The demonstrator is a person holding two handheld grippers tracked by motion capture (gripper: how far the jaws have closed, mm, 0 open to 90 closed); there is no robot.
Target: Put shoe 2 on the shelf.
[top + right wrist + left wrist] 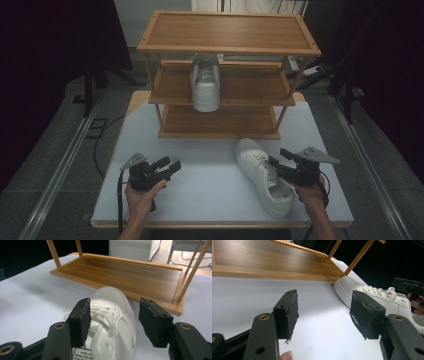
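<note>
A white sneaker (262,175) lies on the white table (200,175) in front of the wooden rack (225,75), toe toward the rack. My right gripper (280,157) hovers open just above its laced top; in the right gripper view the sneaker (112,317) sits between and beyond the two jaws, untouched. A second white sneaker (205,82) stands on the rack's middle shelf. My left gripper (169,165) is open over bare table at the left, holding nothing. The left gripper view shows the table sneaker (377,296) off to its right.
The three-tier rack takes up the back half of the table; its bottom shelf (125,275) lies bare right behind the sneaker's toe. Dark stands and floor rails flank the table on both sides.
</note>
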